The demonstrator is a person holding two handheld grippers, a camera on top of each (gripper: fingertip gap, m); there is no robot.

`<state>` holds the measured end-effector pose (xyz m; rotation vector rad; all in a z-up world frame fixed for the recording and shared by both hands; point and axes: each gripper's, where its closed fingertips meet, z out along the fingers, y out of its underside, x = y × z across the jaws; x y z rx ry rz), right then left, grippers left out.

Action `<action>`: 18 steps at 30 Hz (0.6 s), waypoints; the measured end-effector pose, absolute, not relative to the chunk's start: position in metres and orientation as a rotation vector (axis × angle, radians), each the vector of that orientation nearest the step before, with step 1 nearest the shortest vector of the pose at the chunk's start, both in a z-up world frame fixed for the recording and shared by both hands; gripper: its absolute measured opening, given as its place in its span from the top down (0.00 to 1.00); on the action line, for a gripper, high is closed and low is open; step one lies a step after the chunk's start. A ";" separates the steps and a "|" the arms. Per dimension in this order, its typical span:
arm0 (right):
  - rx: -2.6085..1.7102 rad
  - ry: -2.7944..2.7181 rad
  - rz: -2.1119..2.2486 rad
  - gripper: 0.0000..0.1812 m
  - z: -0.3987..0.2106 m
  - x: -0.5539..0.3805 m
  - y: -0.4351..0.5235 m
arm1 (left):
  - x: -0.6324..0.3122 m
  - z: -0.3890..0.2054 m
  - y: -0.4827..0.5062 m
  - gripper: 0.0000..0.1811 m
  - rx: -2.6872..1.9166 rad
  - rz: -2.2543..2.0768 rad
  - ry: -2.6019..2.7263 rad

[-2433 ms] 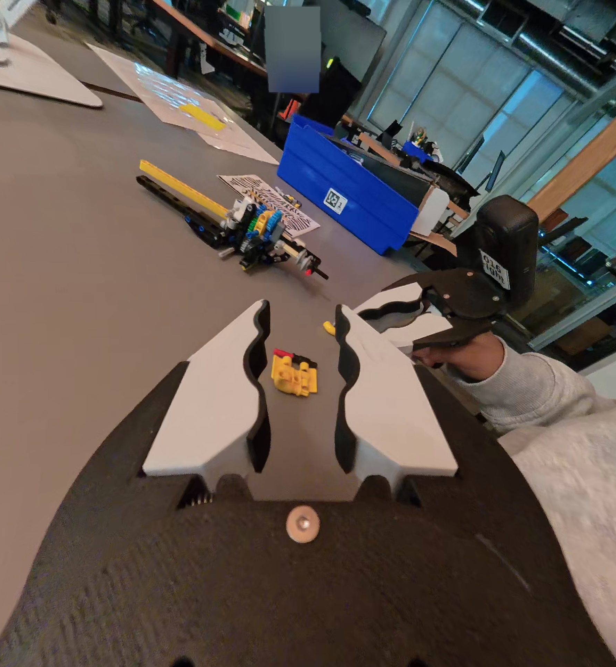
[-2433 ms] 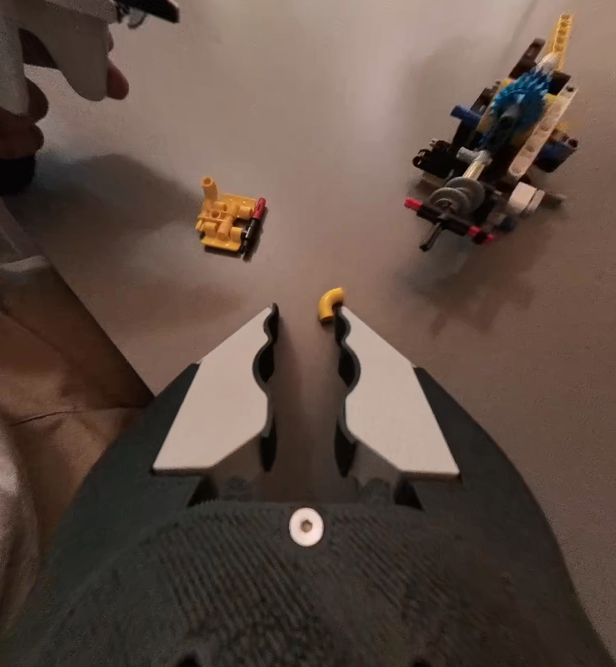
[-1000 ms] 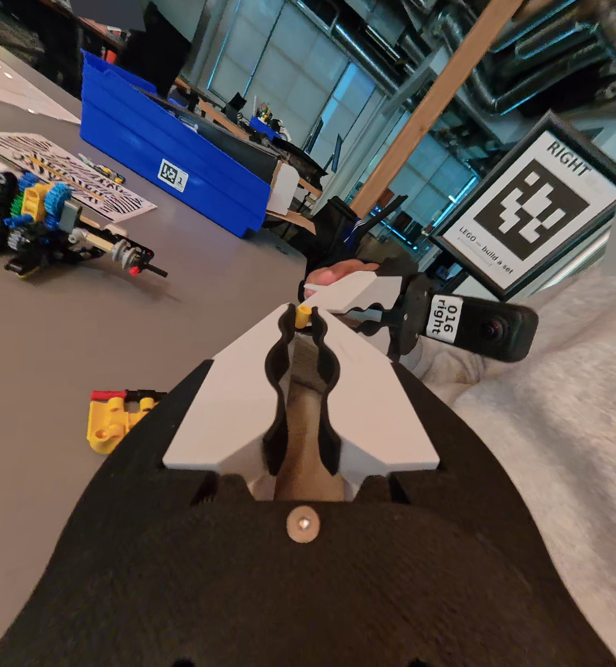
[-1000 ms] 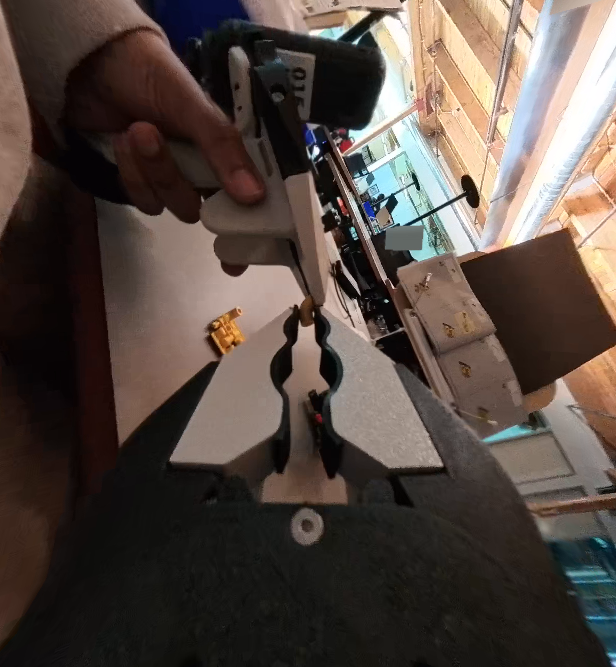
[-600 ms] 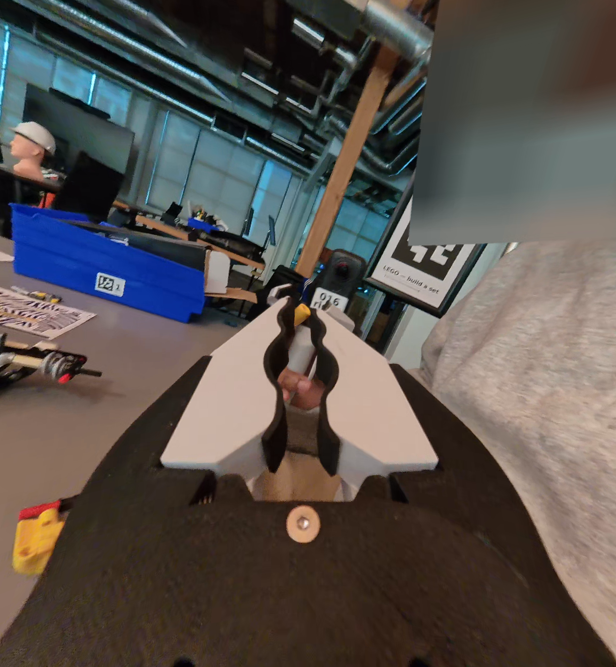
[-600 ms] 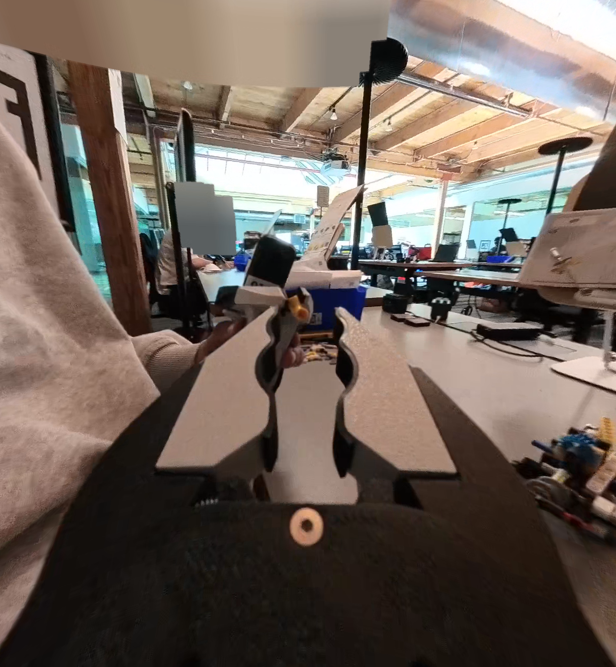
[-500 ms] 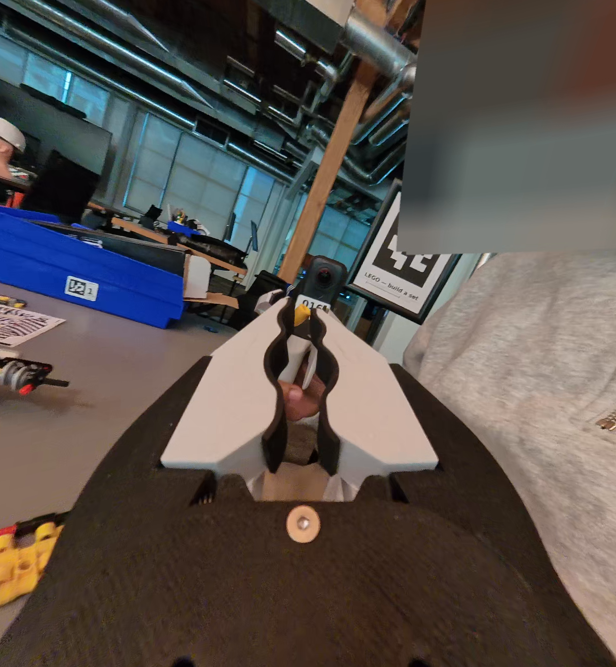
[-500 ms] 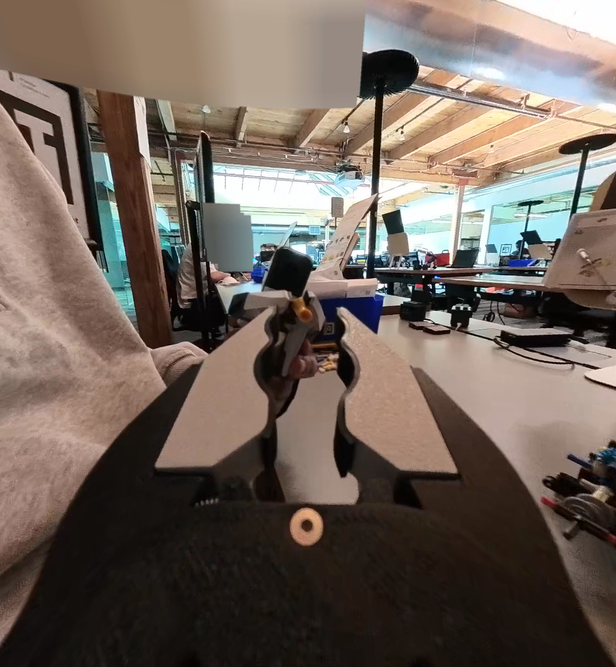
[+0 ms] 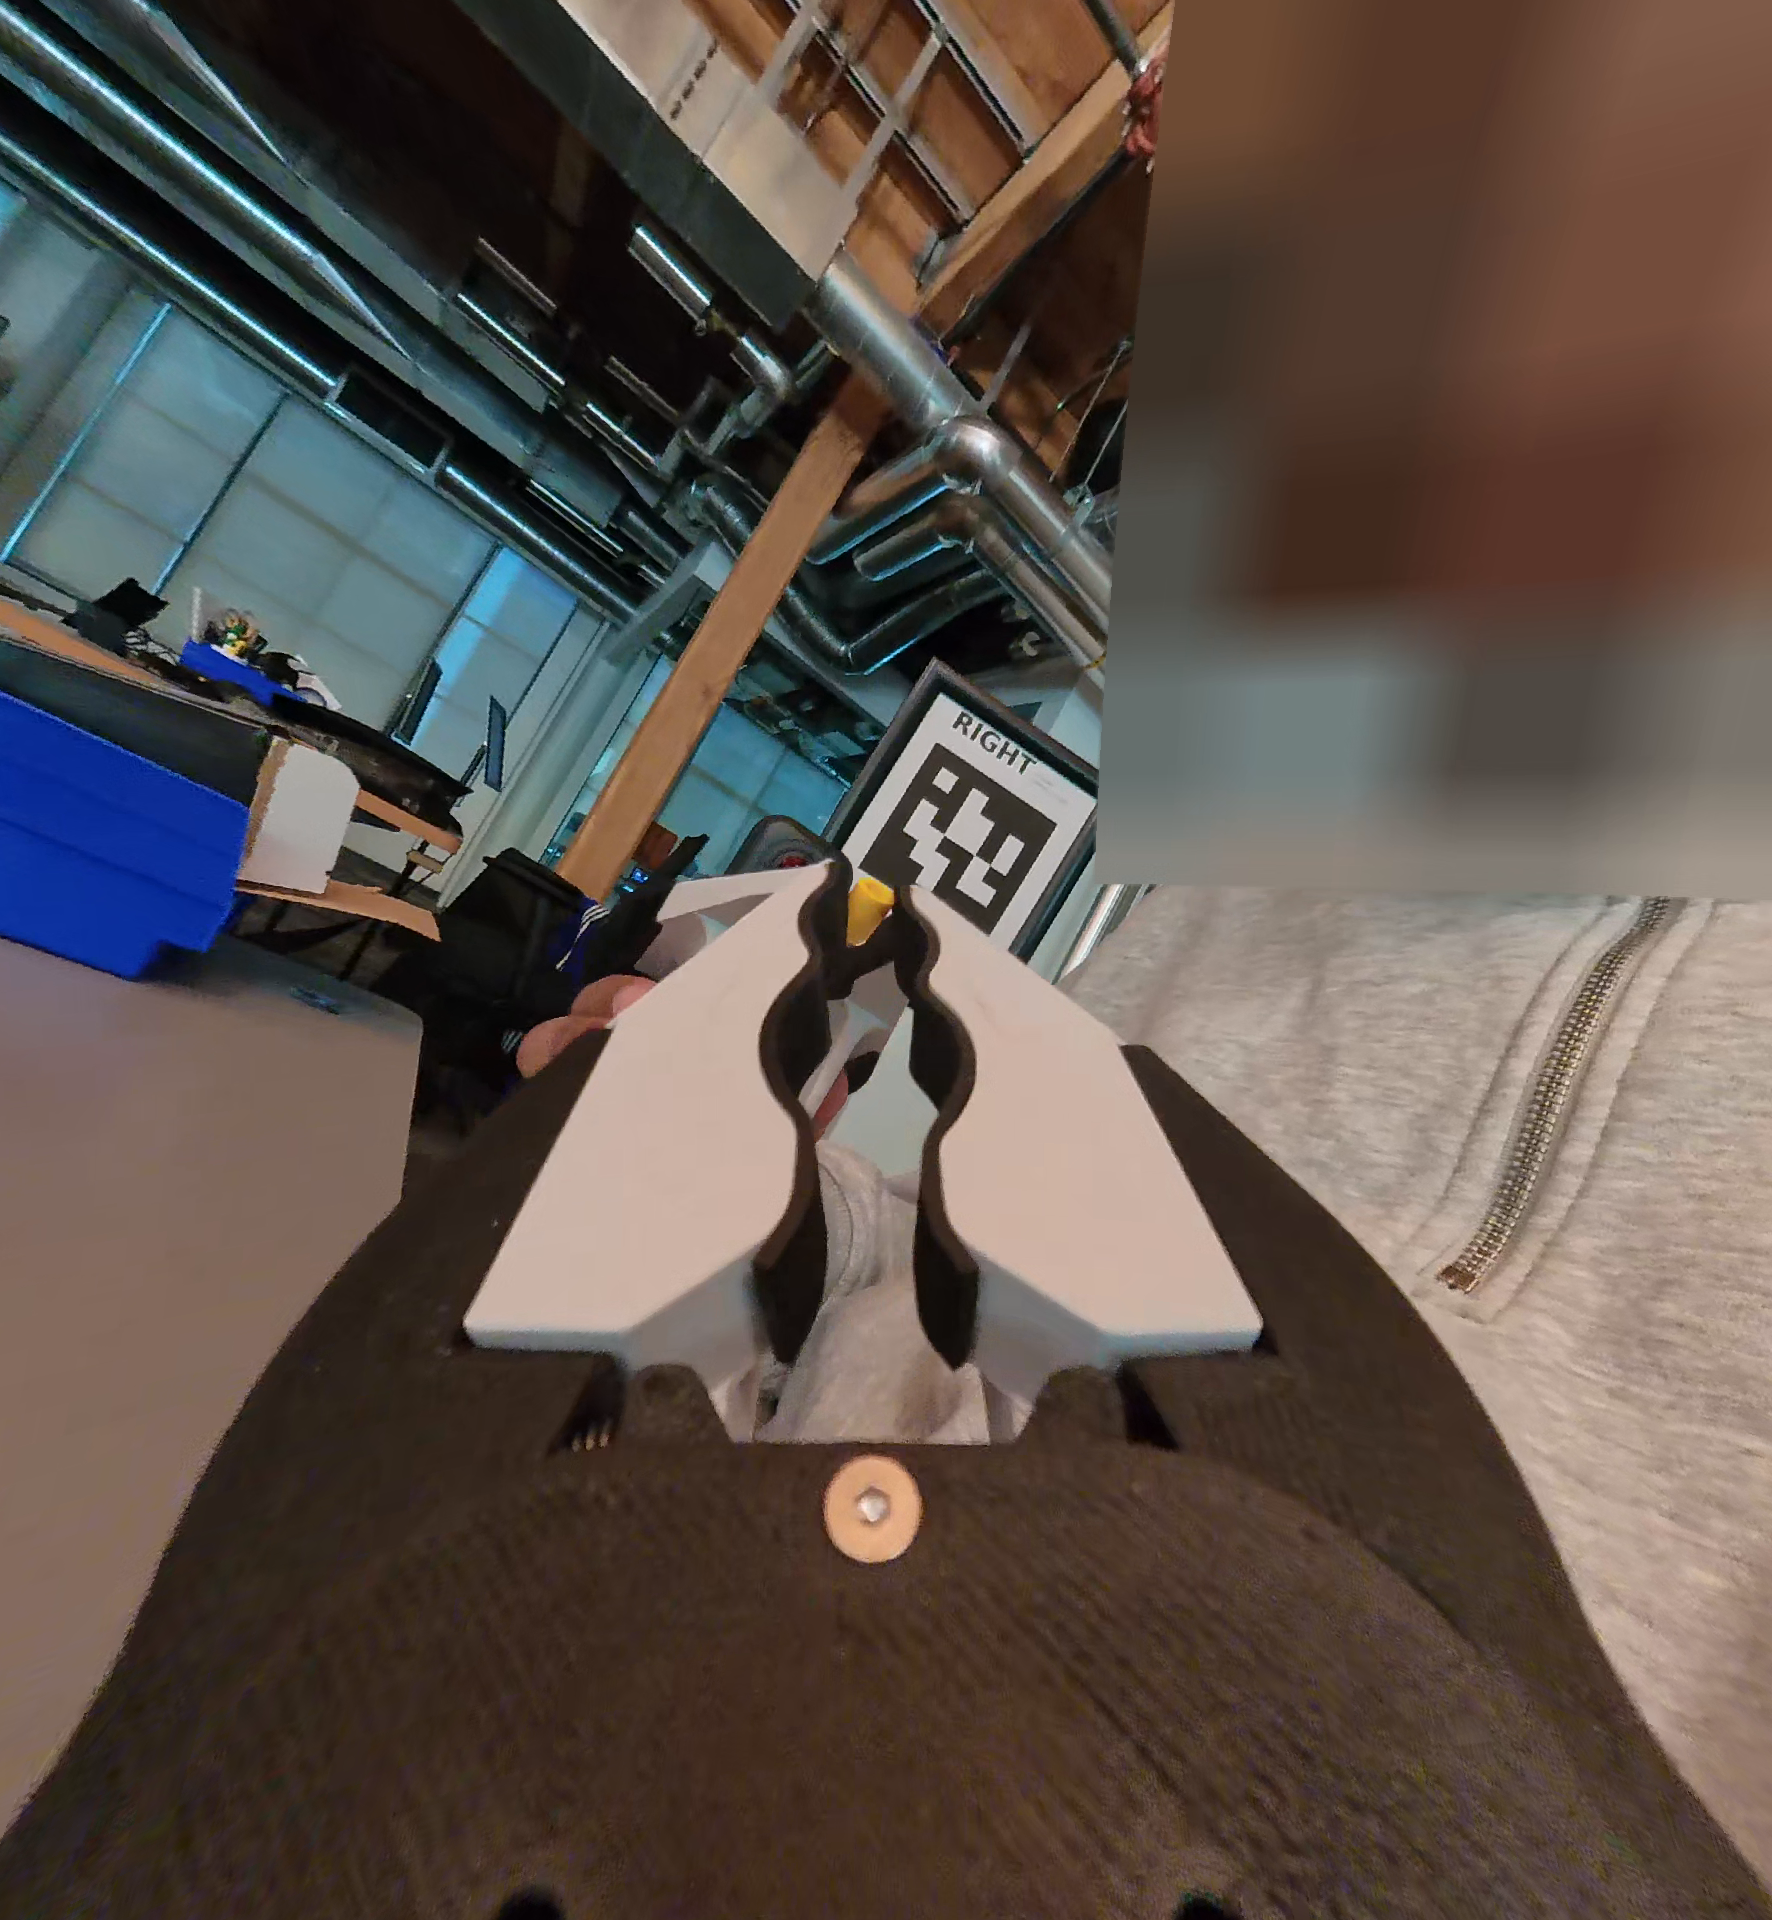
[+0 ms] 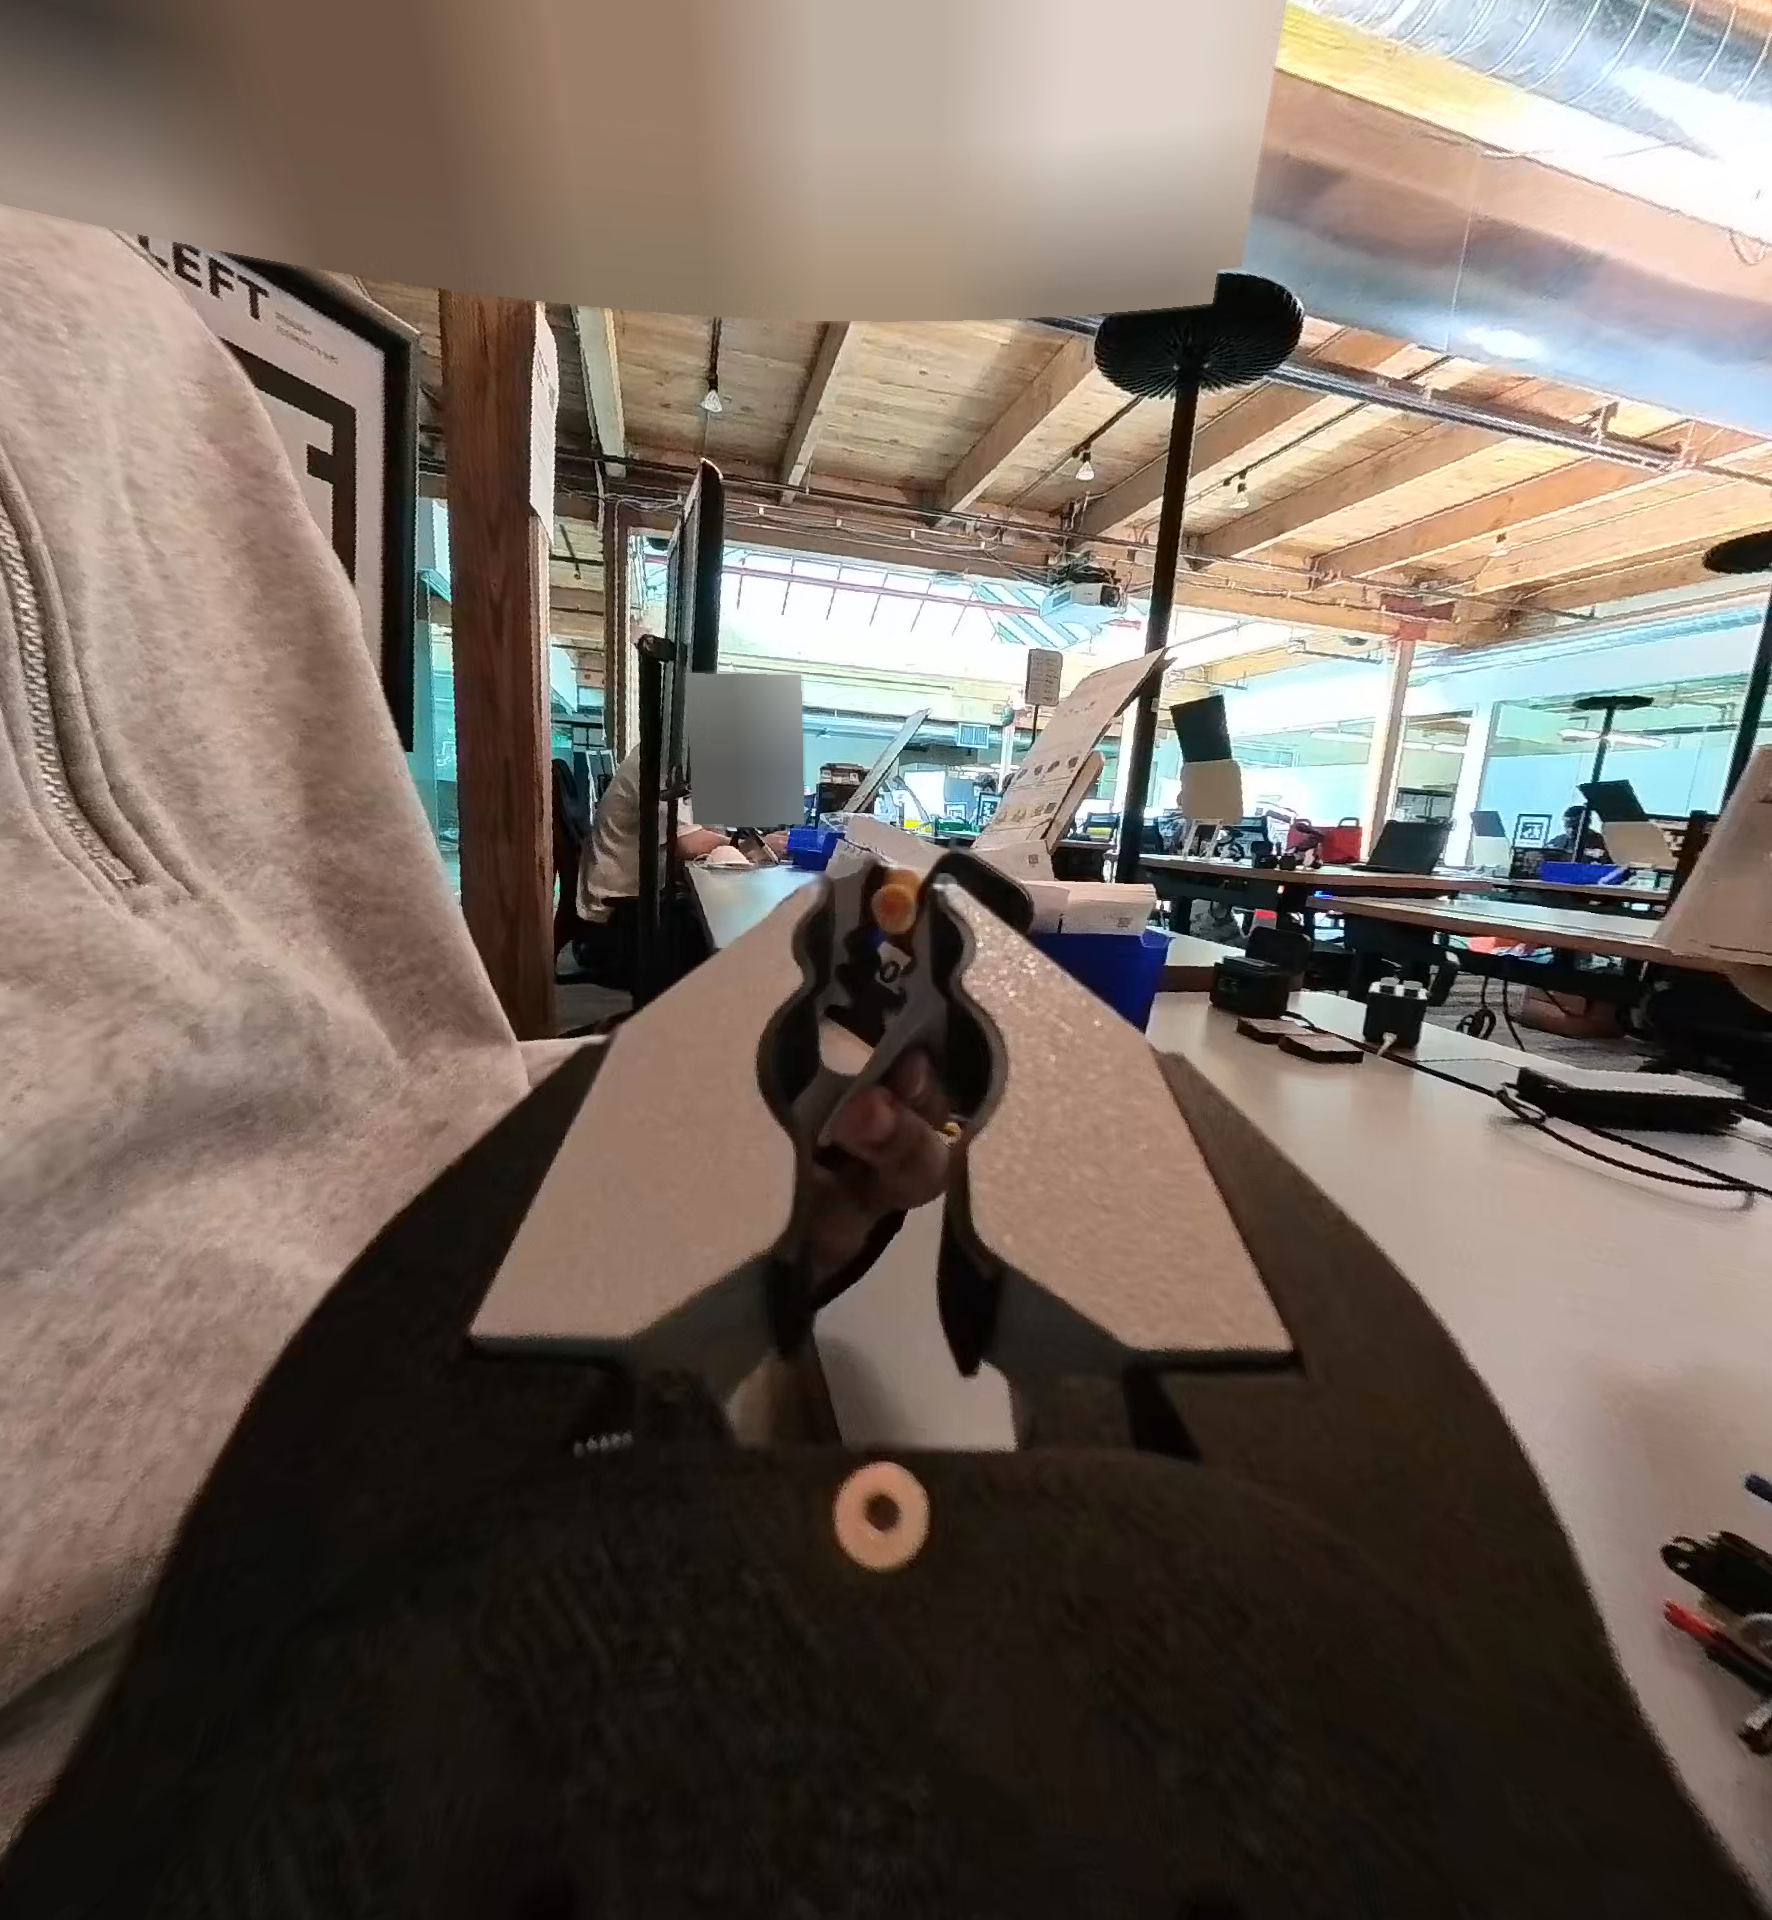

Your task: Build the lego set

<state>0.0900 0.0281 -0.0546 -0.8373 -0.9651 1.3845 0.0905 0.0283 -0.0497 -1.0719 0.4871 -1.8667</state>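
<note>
Grippers meet tip-to-tip at yellow piece (image 9: 867, 908) — grey sweatshirt (image 9: 1484, 1195) beside.

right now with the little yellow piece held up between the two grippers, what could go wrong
1. The yellow piece is pinched only at the very tips of the left gripper, with the right gripper flanking it closely; a bump could pop it out.
2. It hangs in the air by the grey sweater; a drop might miss the table.

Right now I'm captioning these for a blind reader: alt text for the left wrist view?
The left gripper pinches a small yellow piece at its fingertips, held up facing a person in a grey zip top. A grey table and blue bin lie left.
</note>
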 end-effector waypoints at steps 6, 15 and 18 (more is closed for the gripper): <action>-0.848 -0.981 1.350 0.94 -0.056 0.085 0.027 | 0.093 -0.052 0.027 0.97 -1.077 -1.890 0.490; -0.924 -0.976 1.343 0.97 -0.055 0.087 0.035 | 0.089 -0.053 0.033 0.91 -1.126 -1.859 0.508; -1.066 -0.927 1.320 0.97 -0.061 0.094 0.055 | 0.061 -0.059 0.059 0.80 -1.262 -1.658 0.485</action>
